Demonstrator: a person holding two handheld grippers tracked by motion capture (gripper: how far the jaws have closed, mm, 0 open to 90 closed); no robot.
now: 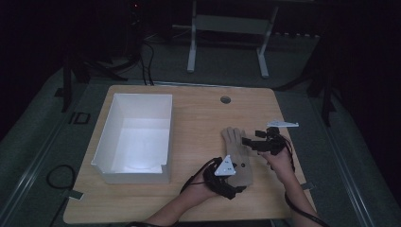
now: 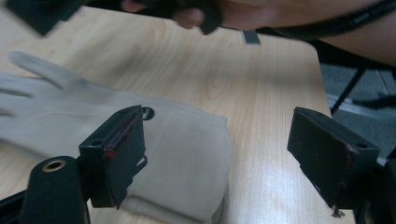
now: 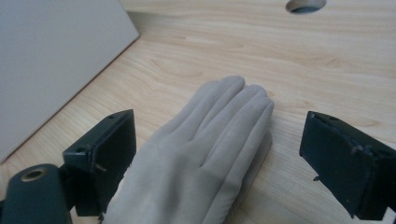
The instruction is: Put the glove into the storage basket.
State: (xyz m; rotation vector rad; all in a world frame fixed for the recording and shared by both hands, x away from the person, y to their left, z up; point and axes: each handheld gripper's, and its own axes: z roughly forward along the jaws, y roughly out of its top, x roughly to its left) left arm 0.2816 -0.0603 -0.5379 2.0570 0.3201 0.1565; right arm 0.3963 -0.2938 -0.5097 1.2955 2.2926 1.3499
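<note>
A: Where's the glove (image 1: 238,156)?
B: Flat on the counter (image 1: 198,113), right of the white box (image 1: 137,137), fingers pointing away. Left gripper (image 1: 226,182) at its cuff, right gripper (image 1: 257,142) by the fingers; both jaws spread, holding nothing.
A: Handling?
B: Looks soft, light, limp; will likely droop. Pinch the cuff edge or fingertips.
A: Obstacles?
B: Box well apart, cable hole (image 1: 225,100) beyond. Nothing blocking.

A beige glove (image 1: 238,156) lies on pale wood-grain table (image 1: 198,118) beside a white box (image 1: 135,137).
</note>
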